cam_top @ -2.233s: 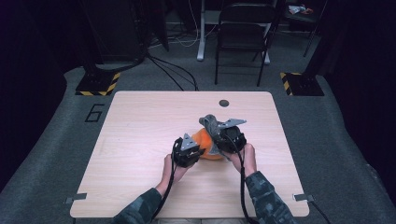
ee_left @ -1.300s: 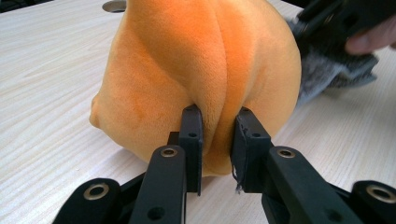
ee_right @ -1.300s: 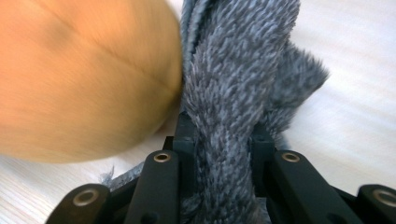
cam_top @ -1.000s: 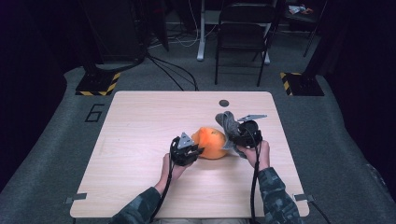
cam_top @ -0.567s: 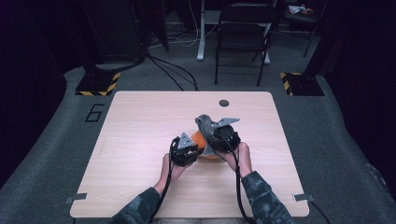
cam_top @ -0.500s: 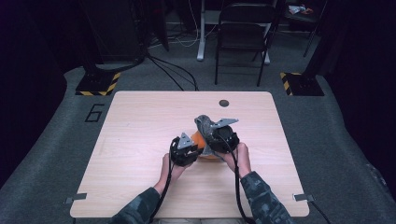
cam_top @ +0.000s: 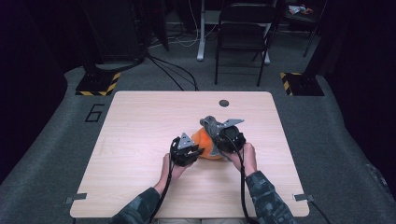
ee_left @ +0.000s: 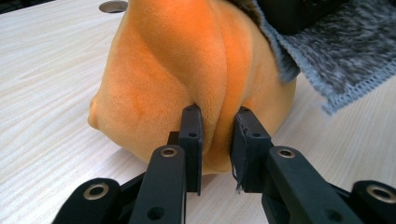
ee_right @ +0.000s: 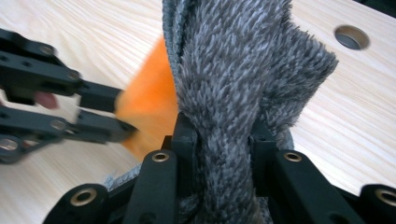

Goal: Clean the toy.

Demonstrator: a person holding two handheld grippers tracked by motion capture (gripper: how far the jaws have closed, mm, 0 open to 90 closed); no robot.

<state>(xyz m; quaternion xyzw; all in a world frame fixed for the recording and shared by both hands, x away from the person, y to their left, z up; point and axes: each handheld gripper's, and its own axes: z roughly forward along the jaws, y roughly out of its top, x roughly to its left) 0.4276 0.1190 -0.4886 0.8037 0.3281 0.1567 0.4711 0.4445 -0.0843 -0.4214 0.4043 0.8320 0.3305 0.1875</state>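
Since a second ago the right gripper has swung back in from the right over the orange plush, bringing the grey fuzzy cloth bunched tight between its jaws. Opposite it, the left gripper pinches a fold of the plush (narrow gap, fabric squeezed), which rests on the table directly ahead of its fingertips.

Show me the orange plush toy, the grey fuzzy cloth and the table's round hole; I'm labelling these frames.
orange plush toy (ee_left: 159, 79): left gripper view, its rounded side.
grey fuzzy cloth (ee_right: 233, 84): right gripper view, the bunched fold above the fingers.
round hole (cam_top: 223, 103): high view, its dark centre, near the table's far edge.
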